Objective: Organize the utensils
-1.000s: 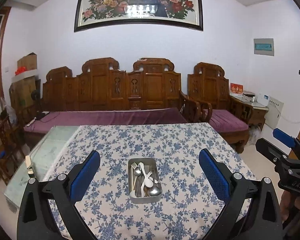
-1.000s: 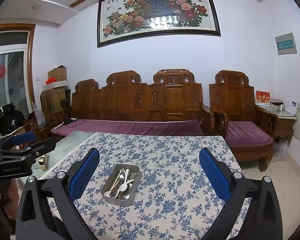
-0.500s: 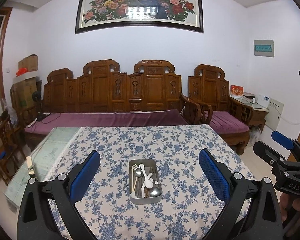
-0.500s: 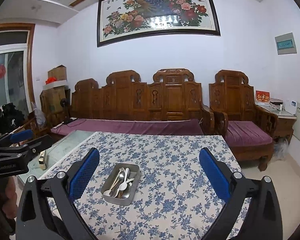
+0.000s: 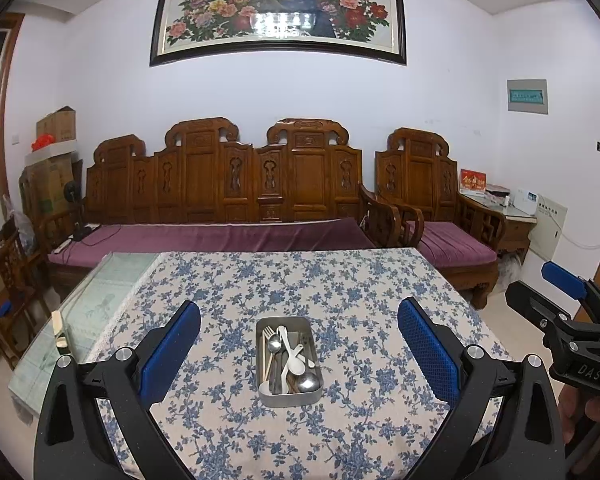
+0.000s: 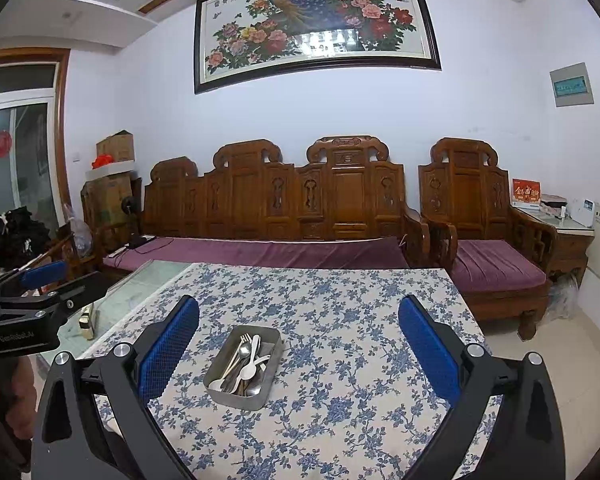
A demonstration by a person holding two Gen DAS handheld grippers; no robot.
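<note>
Toward the near edge of the cloth-covered table, the metal tray of utensils lies lengthwise straight ahead of the empty, spread left gripper, while the equally spread, empty right gripper sees it slanted leftward.

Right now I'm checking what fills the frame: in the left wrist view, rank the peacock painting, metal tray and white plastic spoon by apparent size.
1. Peacock painting
2. Metal tray
3. White plastic spoon
The painting is farther away, so its lead is safe.
</note>
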